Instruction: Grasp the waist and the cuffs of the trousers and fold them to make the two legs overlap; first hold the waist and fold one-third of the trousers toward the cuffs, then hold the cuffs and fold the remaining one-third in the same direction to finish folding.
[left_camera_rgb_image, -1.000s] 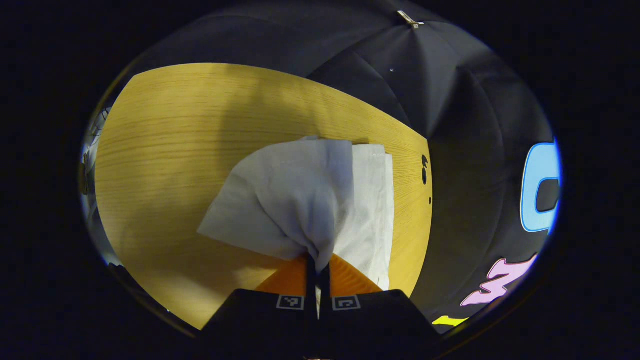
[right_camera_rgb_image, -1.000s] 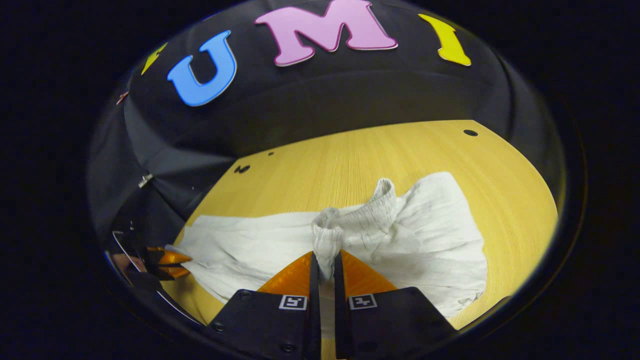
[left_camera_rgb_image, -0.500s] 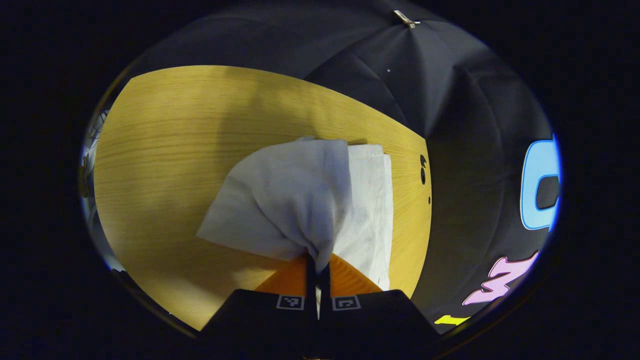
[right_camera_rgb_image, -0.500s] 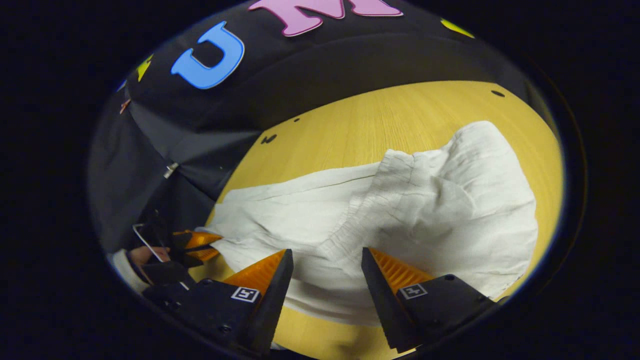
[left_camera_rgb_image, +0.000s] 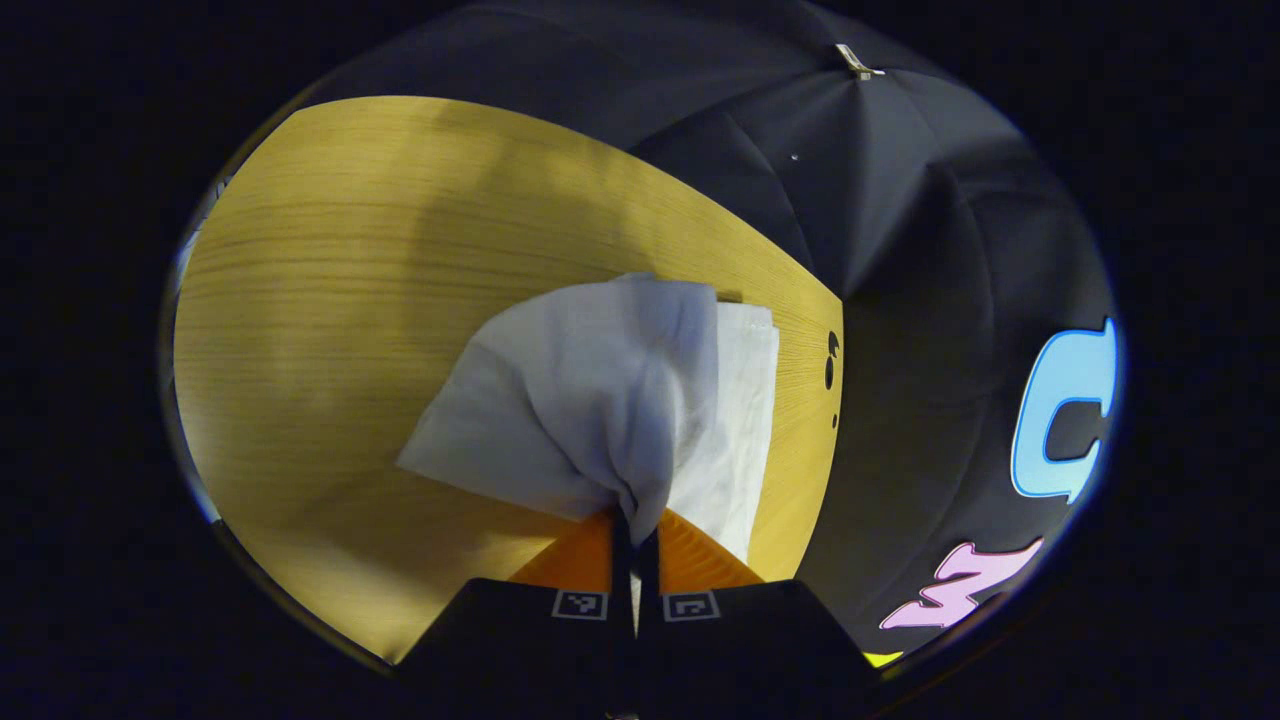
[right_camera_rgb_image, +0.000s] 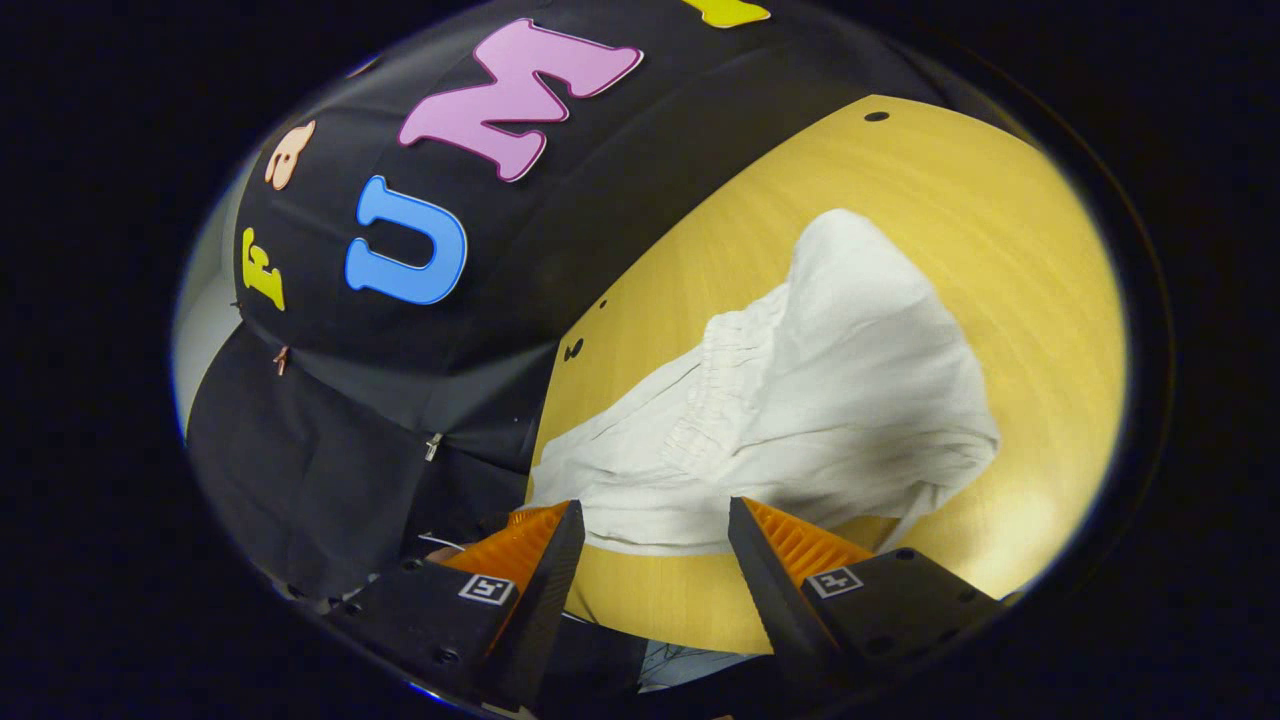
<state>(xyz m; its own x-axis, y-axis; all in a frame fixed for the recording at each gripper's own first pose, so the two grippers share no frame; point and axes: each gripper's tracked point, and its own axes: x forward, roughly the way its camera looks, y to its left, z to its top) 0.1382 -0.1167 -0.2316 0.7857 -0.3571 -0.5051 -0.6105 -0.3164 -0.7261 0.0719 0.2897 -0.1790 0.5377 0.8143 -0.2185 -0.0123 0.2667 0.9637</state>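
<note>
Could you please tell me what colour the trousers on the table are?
The trousers are plain white, clearest in the right gripper view.

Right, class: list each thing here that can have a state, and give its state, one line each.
Trousers: lying crumpled on the table, partly folded, waistband showing.
Left gripper: jaws shut on the trousers' cloth.
Right gripper: jaws open, holding nothing, above the trousers' near edge.
Table: bearing the trousers.

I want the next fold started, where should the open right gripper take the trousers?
Grip the gathered waistband of the trousers, coming from the table's near edge. It forms a raised ridge; the right gripper is open before it.
</note>
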